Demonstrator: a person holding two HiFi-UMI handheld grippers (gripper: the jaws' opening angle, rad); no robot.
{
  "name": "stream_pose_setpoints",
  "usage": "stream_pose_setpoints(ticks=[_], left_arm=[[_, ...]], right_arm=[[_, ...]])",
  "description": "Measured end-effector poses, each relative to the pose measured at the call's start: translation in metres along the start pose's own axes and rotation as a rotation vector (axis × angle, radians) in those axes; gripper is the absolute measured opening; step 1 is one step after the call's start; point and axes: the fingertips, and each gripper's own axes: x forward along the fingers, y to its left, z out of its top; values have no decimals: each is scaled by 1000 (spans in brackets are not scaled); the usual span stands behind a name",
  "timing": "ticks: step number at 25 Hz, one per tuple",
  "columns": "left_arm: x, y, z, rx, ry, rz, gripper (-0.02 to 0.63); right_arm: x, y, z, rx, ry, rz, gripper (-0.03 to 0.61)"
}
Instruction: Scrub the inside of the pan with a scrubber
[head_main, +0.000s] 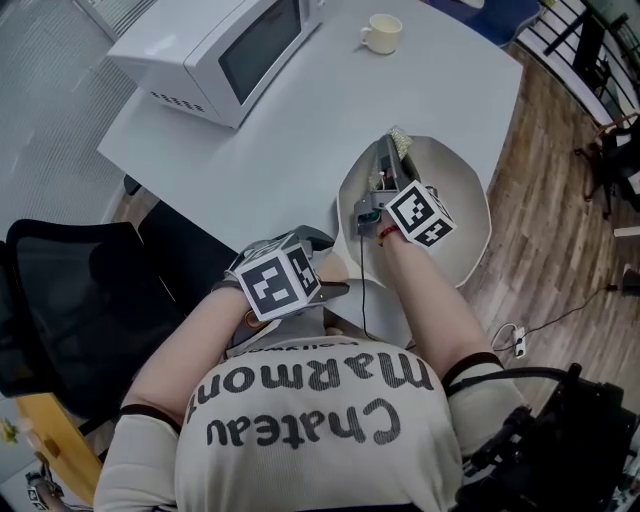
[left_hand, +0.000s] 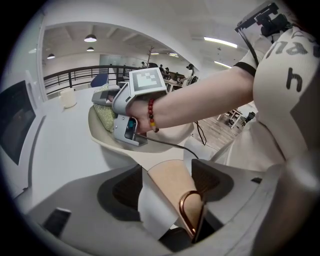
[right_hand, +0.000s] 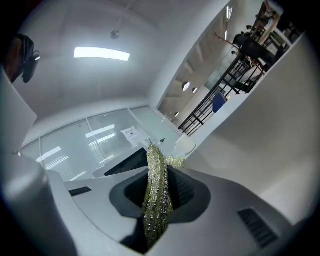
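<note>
White office table (head_main: 300, 140), microwave (head_main: 225, 50) and cup (head_main: 382, 33) toward the far edge, and the pan (head_main: 465, 215) sits by the near edge, left gripper (left_hand: 169, 186) jaws clamped on its handle (left_hand: 167, 172), I'd guess to steady it, while the right gripper (right_hand: 159, 197) jaws pinch the scrubber (right_hand: 154, 170) inside the pan.

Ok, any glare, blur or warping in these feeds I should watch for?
Head view: evenly lit, sharp, no glare. Left gripper view: heavy fisheye bending, dark corners, pan handle in focus. Right gripper view: same bending, bright ceiling light at top, scrubber glitters yet reads clearly.
</note>
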Motion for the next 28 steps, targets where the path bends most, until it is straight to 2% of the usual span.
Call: stream_pose_setpoints(ticks=[5, 9, 16, 19, 28], left_arm=[[1, 0, 0, -7, -6, -5, 330], [1, 0, 0, -11, -23, -15, 328], [0, 2, 0, -16, -28, -18, 328], [0, 3, -1, -20, -29, -19, 328], [-1, 2, 0, -26, -28, -3, 325]], right_arm=[[-2, -24, 23, -59, -64, -87, 58], [-8, -47, 44, -32, -118, -150, 58], [-19, -66, 59, -132, -130, -219, 58], [-29, -74, 68, -185, -146, -273, 57], [-73, -99, 91, -212, -197, -469, 58]])
